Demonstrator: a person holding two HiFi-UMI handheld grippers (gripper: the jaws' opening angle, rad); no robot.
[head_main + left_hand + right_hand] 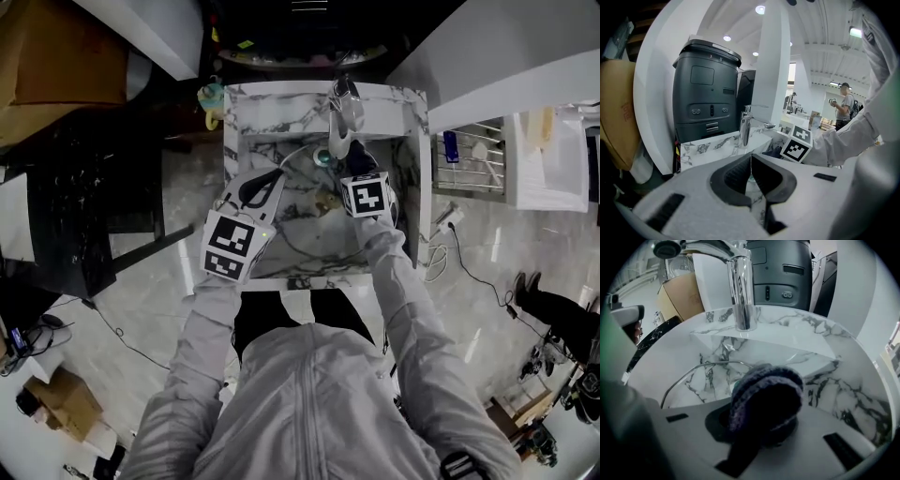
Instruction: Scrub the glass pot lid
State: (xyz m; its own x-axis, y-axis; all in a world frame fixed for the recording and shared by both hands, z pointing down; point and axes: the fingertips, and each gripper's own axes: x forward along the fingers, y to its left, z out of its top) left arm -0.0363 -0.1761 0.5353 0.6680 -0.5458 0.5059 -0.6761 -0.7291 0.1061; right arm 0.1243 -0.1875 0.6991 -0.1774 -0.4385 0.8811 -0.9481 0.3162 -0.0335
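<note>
The glass pot lid (pixel 298 173) stands tilted in the marble sink (pixel 403 122), below the faucet (pixel 342 112). My left gripper (pixel 265 185) is shut on the lid's thin edge, which shows between the black pads (pixel 736 176) in the left gripper view. My right gripper (pixel 354 169) is shut on a dark knitted scrubber (pixel 766 394) just right of the lid. The lid's metal rim (pixel 701 367) curves in front of the scrubber, close to it; whether they touch is hidden. The right gripper's marker cube (pixel 799 144) shows beyond the left jaws.
The chrome faucet (pixel 743 296) rises from the sink's back ledge. A dark bin-like unit (pixel 705 93) stands behind the sink. A wire rack (pixel 473 155) is to the right and a cardboard box (pixel 56 47) at far left. A person (pixel 843 105) stands far off.
</note>
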